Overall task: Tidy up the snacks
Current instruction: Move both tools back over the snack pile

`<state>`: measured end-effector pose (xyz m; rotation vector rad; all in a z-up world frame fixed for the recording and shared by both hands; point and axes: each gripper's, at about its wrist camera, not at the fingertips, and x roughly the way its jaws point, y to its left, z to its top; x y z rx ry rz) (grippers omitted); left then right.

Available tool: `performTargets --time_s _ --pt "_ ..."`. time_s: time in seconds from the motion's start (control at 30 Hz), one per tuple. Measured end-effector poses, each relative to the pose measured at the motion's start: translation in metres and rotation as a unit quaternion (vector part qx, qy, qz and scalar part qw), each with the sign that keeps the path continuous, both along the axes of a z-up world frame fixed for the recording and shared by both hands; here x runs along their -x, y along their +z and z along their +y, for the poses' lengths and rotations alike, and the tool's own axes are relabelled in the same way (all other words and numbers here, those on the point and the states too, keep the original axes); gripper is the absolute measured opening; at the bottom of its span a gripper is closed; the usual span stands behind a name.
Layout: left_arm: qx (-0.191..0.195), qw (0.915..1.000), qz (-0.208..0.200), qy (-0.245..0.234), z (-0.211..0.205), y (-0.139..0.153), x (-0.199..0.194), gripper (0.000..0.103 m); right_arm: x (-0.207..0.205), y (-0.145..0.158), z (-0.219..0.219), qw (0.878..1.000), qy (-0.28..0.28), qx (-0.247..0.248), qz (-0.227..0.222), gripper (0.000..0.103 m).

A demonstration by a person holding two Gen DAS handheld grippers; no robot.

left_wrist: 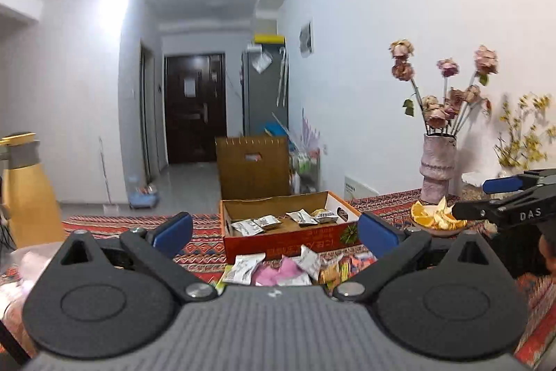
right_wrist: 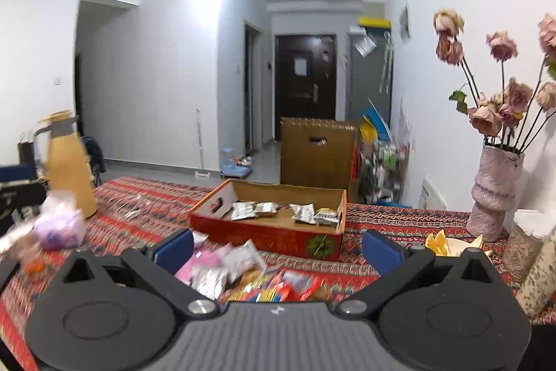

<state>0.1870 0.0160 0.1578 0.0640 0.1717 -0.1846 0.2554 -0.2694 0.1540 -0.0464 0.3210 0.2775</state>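
A shallow red cardboard box (left_wrist: 288,240) (right_wrist: 271,237) sits on the patterned tablecloth with several silvery snack packets (left_wrist: 264,222) (right_wrist: 267,209) inside. A loose pile of snack packets (left_wrist: 278,268) (right_wrist: 243,273), silver, pink and bright-coloured, lies on the cloth in front of the box. My left gripper (left_wrist: 276,230) hovers above that pile, open, with nothing between its blue pads. My right gripper (right_wrist: 278,247) is also open and empty, just behind the pile. The right gripper (left_wrist: 504,200) shows in the left wrist view at the right edge.
A pink vase of dried roses (left_wrist: 437,169) (right_wrist: 495,190) stands at the right by the wall, with a bowl of orange peel (left_wrist: 436,219) (right_wrist: 451,244) beside it. A yellow thermos jug (left_wrist: 26,193) (right_wrist: 67,166) and a crumpled plastic bag (right_wrist: 60,225) stand left. A brown carton (left_wrist: 252,162) is beyond the table.
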Motion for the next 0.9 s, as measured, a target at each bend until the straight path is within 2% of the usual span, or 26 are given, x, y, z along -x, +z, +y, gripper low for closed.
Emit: performTargets --time_s 0.1,0.17,0.33,0.47,0.6,0.7,0.8,0.9 --pt "0.0 1.0 0.002 -0.009 -0.003 -0.027 0.037 0.103 0.039 -0.028 0.005 1.0 0.002 0.002 0.001 0.103" --pt "0.006 0.9997 0.022 -0.01 -0.005 -0.046 0.052 0.103 0.056 -0.05 0.009 1.0 -0.015 0.0 0.015 0.103" --pt "-0.027 0.9977 0.062 0.003 -0.012 -0.088 0.062 0.103 0.096 -0.101 0.016 0.998 -0.044 0.013 0.034 0.103" --pt "-0.026 0.9944 0.1 0.022 -0.001 -0.108 0.061 0.103 0.11 -0.132 0.017 0.998 -0.004 0.023 0.063 0.103" --pt "-0.021 0.9927 0.111 0.043 0.002 -0.113 0.056 0.103 0.116 -0.143 0.022 0.997 -0.022 0.021 0.072 0.103" --pt "-0.012 0.9921 0.118 0.042 0.002 -0.115 0.051 0.103 0.114 -0.146 0.024 0.996 -0.03 0.011 0.079 0.103" --pt "-0.015 0.9917 0.122 0.038 -0.001 -0.118 0.047 0.103 0.11 -0.147 0.022 0.996 -0.032 -0.004 0.083 0.103" --pt "-0.021 0.9905 0.133 0.031 -0.006 -0.123 0.04 0.103 0.104 -0.148 0.019 0.995 -0.058 -0.009 0.079 0.103"
